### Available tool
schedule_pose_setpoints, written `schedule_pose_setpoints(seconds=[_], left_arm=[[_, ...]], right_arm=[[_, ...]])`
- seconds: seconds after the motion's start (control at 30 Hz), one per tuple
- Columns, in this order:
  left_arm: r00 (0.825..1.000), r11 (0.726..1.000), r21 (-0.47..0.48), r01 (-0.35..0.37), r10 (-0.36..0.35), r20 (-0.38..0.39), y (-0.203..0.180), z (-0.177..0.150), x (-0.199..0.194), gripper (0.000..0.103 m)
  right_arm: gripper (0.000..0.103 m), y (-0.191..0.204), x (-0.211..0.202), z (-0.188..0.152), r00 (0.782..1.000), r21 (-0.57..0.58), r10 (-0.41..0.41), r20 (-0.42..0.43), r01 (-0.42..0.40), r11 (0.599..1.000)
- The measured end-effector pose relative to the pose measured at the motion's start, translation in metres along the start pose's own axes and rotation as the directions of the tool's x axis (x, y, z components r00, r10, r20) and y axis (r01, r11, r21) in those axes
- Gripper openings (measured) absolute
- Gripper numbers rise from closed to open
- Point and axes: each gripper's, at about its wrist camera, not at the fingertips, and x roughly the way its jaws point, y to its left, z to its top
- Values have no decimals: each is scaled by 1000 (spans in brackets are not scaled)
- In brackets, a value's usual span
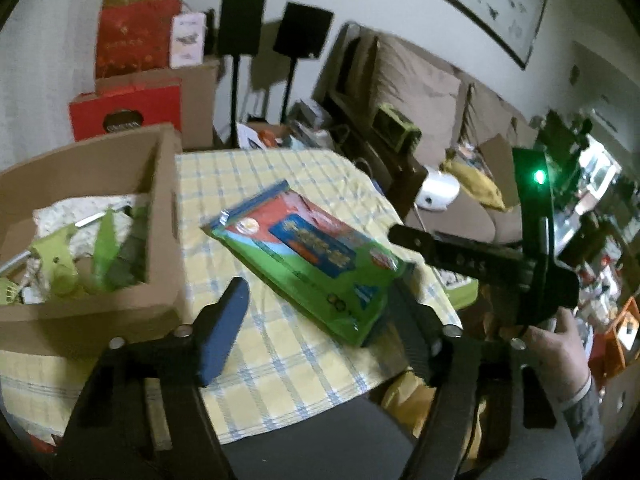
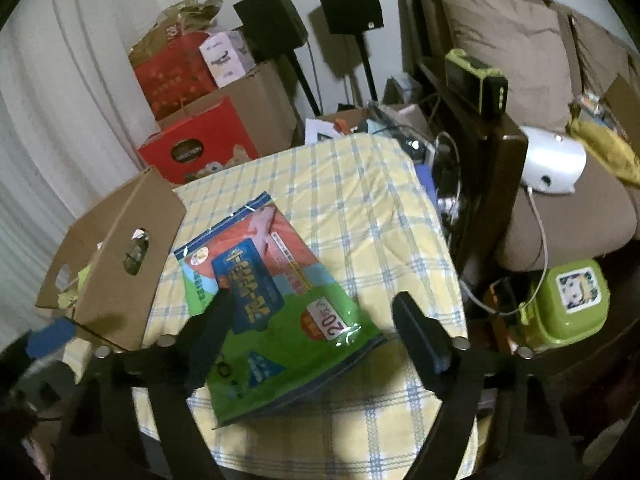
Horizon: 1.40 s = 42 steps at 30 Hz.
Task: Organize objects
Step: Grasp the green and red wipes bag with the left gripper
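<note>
A flat green, red and blue plastic packet (image 1: 308, 256) lies on the yellow checked tablecloth (image 1: 280, 360); it also shows in the right wrist view (image 2: 272, 312). My left gripper (image 1: 316, 324) is open and empty, its fingers either side of the packet's near end. My right gripper (image 2: 316, 328) is open, its fingers straddling the packet's near end just above it. In the left wrist view the right gripper (image 1: 404, 236) reaches in from the right beside the packet. A cardboard box (image 1: 80, 240) holding green items stands left of the packet.
Red gift boxes (image 1: 128, 116) and brown cartons are stacked behind the table. Two black speakers on stands (image 1: 240, 24) stand by the wall. A brown sofa (image 2: 520, 80) with a white device (image 2: 552, 164) is at right. A green lidded container (image 2: 568, 300) sits on the floor.
</note>
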Motion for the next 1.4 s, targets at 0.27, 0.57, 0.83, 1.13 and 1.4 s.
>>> schedule_pose_setpoints(seconds=[0.27,0.57,0.83,1.13,1.4], left_arm=[[991,999,-26,34,-37,-129,-11,4,37,59],[975,985,-171,21,-57,-213,4,-6,79,59],[960,969,-245,30,-95,-262,21,-16,107,59],[969,976,-206,70,-116,-219,24,-21,103,60],[972,966,-246,75,-127,-200,27,-19,103,61]], right_arm=[[62,-9,13,7,999,6,30,-24,-30,1000],[61,-14,42,12,995,-20,58,-81,-60,998],[61,-12,63,2,988,-14,84,-126,-87,996],[60,-6,38,-33,982,15,129,-135,-129,992],[53,-26,25,-33,992,98,95,-88,-86,991]])
